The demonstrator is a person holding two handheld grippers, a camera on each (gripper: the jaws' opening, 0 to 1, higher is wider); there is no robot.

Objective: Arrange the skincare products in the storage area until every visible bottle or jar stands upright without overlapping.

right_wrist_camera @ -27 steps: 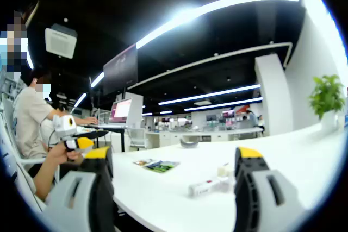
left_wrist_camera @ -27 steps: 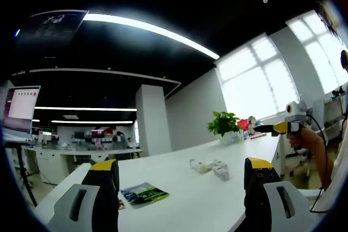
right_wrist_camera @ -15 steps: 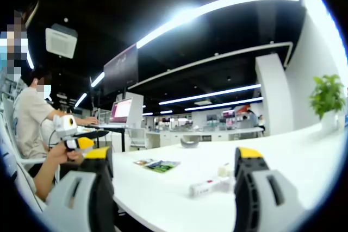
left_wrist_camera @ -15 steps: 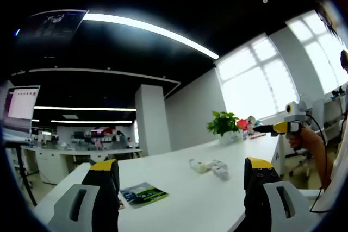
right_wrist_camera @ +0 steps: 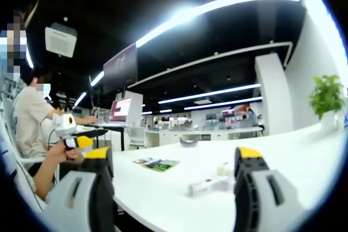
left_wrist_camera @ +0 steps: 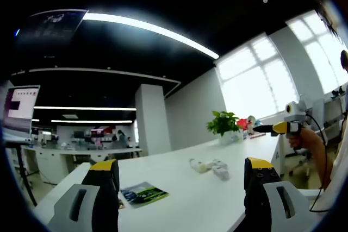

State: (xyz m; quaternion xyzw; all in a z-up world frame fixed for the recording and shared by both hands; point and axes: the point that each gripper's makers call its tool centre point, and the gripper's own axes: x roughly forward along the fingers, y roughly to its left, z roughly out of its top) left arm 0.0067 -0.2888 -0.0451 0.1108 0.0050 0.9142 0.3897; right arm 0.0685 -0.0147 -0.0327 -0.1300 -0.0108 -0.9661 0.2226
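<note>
My left gripper (left_wrist_camera: 182,188) and right gripper (right_wrist_camera: 174,180) both stand wide apart with nothing between the jaws, held low at the edge of the white table (left_wrist_camera: 179,205). Out on the tabletop lie the skincare products (left_wrist_camera: 211,168), a small huddle of tubes and bottles on their sides, touching one another; in the right gripper view the nearest tube (right_wrist_camera: 204,187) lies lengthwise. I judge them light, smooth and apt to roll, so I would pinch each across its body near the cap. A brochure (left_wrist_camera: 143,194) lies well apart; a potted plant (left_wrist_camera: 223,125) stands farther back, clear of my path.
</note>
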